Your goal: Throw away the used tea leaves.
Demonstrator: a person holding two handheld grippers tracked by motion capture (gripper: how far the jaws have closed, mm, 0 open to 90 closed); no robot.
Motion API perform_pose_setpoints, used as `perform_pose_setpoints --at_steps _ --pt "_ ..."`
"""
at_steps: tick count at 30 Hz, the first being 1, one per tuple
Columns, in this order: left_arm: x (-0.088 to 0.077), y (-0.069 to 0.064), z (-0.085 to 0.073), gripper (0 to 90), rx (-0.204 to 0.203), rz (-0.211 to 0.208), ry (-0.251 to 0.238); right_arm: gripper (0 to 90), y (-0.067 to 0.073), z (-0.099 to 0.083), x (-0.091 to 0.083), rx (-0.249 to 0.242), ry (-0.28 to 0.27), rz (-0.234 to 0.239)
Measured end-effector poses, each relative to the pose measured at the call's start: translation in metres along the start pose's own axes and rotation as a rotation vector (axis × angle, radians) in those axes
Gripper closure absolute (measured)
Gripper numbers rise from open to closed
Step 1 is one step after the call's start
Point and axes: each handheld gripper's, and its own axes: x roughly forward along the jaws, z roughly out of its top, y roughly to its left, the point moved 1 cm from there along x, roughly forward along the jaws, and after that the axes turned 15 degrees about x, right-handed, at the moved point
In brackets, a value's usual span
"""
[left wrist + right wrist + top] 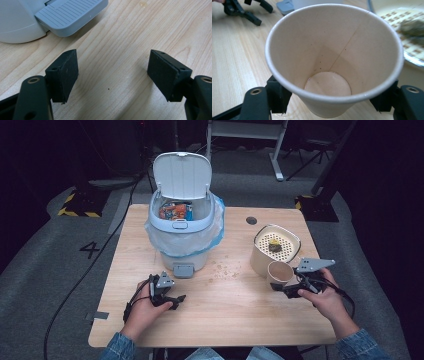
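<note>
Paper cup (333, 62) sits upright between right gripper (332, 100) jaws

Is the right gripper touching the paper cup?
Touching. In the right gripper view, the right gripper has both fingers pressed against the paper cup walls, no gap visible.

Denim sleeves; each black claw (176, 301) carries a grey three-cornered plate and cable.
</note>
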Motion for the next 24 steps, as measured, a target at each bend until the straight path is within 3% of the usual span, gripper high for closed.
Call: perform_pose_setpoints --at_steps 6,11,24 --pt "0.0 0.0 0.0 25.5 0.0 0.0 0.002 30.5 0.006 -0.016 0.014 -0.006 0.029 0.033" --pt "0.0 0.0 0.0 25.5 0.0 0.0 0.001 30.4 0.012 -0.026 0.026 -0.028 0.094 0.036" --pt "0.0 0.0 0.0 25.5 0.001 0.0 0.001 30.4 0.023 -0.038 0.046 -0.049 0.112 0.069"
